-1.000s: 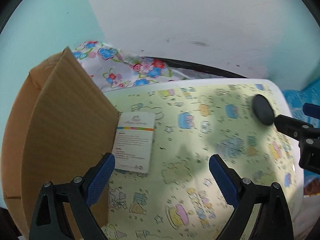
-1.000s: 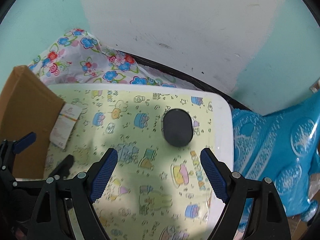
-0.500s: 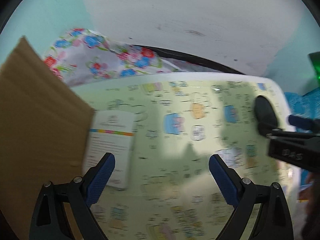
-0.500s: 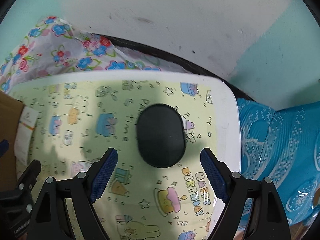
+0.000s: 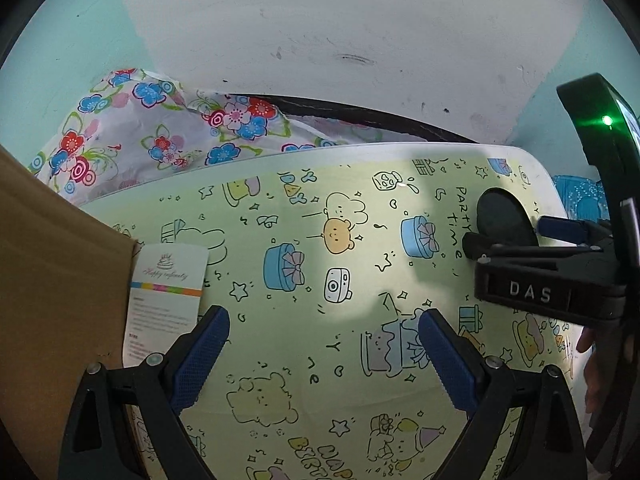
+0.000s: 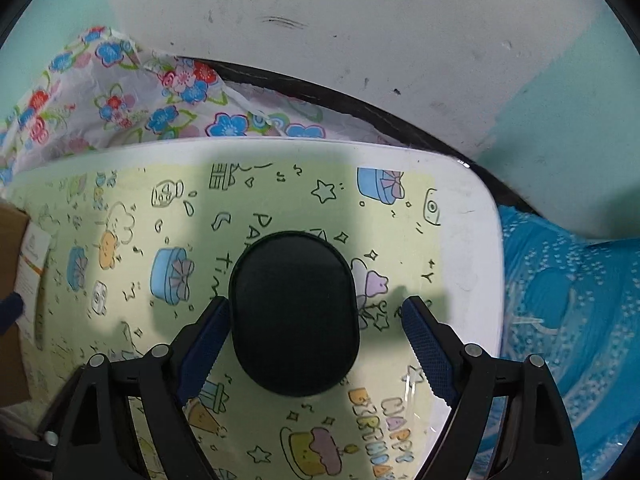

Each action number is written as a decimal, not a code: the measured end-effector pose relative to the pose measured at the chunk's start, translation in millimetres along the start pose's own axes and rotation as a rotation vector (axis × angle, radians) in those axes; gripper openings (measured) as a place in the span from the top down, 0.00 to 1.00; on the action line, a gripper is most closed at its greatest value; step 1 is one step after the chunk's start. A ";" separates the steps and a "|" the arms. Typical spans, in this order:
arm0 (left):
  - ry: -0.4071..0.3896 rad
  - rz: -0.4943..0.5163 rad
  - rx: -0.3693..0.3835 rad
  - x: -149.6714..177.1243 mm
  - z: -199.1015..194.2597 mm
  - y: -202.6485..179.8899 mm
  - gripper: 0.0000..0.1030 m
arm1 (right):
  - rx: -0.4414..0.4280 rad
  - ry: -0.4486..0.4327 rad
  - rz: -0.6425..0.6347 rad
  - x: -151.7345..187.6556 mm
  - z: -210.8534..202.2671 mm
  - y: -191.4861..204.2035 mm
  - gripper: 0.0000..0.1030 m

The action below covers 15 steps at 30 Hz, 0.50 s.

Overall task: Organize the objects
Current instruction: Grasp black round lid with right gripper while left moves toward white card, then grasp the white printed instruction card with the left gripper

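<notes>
- The right gripper (image 6: 316, 320) pointed steeply down over a small table (image 6: 472, 248) covered in a pale green birthday print.
- Its jaws stood wide apart and had just been opening further; a black oval case (image 6: 294, 314) lay flat on the table between them.
- The left blue pad looked to be at or just beside the case's left edge, though contact could not be made out; the right pad (image 6: 426, 346) stood clear of the case, with printed table showing in the gap.
- The case sat toward the right side of the table, near its rounded white edge.
- The left gripper (image 5: 322, 354) hung over the middle of the table with its jaws also spread apart and only the printed surface between them.
- A white card (image 5: 166, 300) with a rainbow stripe lay on the table just beyond the left gripper's left pad, its left edge against a brown cardboard box (image 5: 60, 300).
- In the left wrist view, the right gripper's black body entered from the right, partly covering the case (image 5: 502, 216).
- A flowered cloth (image 5: 160, 136) lay bunched behind the table, below a white and turquoise wall (image 5: 340, 20).
- A blue patterned fabric (image 6: 568, 300) lay off the table's right edge.
</notes>
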<state>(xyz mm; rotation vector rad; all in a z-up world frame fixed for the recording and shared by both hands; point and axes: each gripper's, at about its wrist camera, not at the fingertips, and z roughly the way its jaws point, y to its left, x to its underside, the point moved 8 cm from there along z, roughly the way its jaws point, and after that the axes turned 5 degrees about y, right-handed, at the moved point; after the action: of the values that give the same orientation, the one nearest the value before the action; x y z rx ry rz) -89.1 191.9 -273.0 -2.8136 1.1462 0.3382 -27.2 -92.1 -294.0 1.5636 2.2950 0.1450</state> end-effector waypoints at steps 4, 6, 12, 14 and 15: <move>0.005 0.000 -0.018 -1.1 3.6 2.0 0.06 | 0.022 0.006 -0.005 4.9 5.0 -3.7 0.00; 0.005 -0.003 -0.022 -0.1 4.2 6.4 0.06 | 0.018 0.026 -0.005 6.3 4.2 -0.2 0.04; -0.006 -0.061 -0.035 10.2 -1.3 30.7 0.06 | 0.006 0.008 -0.079 16.9 -9.9 26.8 0.45; -0.005 -0.085 -0.050 17.0 -2.4 41.9 0.07 | -0.007 0.012 -0.079 22.5 -10.8 29.4 0.45; -0.003 -0.093 -0.059 20.2 -3.0 46.7 0.06 | -0.015 0.016 -0.082 25.8 -11.4 31.6 0.45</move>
<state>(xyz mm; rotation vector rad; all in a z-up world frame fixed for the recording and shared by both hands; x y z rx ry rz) -107.1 144.2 -274.6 -2.9036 1.0167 0.3750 -11.7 -55.0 -280.6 1.4633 2.3610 0.1542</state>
